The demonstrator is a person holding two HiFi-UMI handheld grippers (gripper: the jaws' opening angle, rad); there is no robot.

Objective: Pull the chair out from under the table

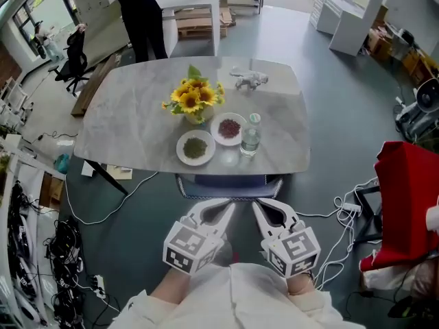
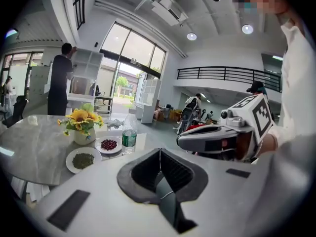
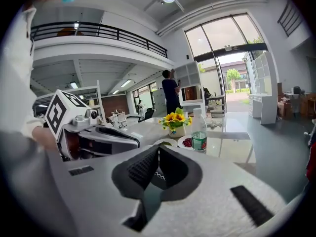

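Your left tool and right tool sit side by side at the near edge of the scene, both pointing away from you toward the chair. Each tool is clenched with nothing in it: in the left gripper view the left tool's pads meet along a single seam, and the right gripper view shows the same on the right tool. Each of those views also catches the other tool alongside, its marker cube facing the camera.

The chair is tucked under the near side of the surface. From your head view only a grey-blue strip of it shows below the near rim. Both tool tips lie just on your side of that strip. You cannot tell from these views whether they touch it.

On the pale marbled surface stands a vase of sunflowers, roughly in the middle. Nearer to you are a white plate of green bits and, to its right, a white plate of red bits. A clear water bottle with a green label stands just right of the plates. A small grey animal figurine lies toward the far right.

A person in dark clothes stands beyond the far edge, and cables trail over the floor to your right.
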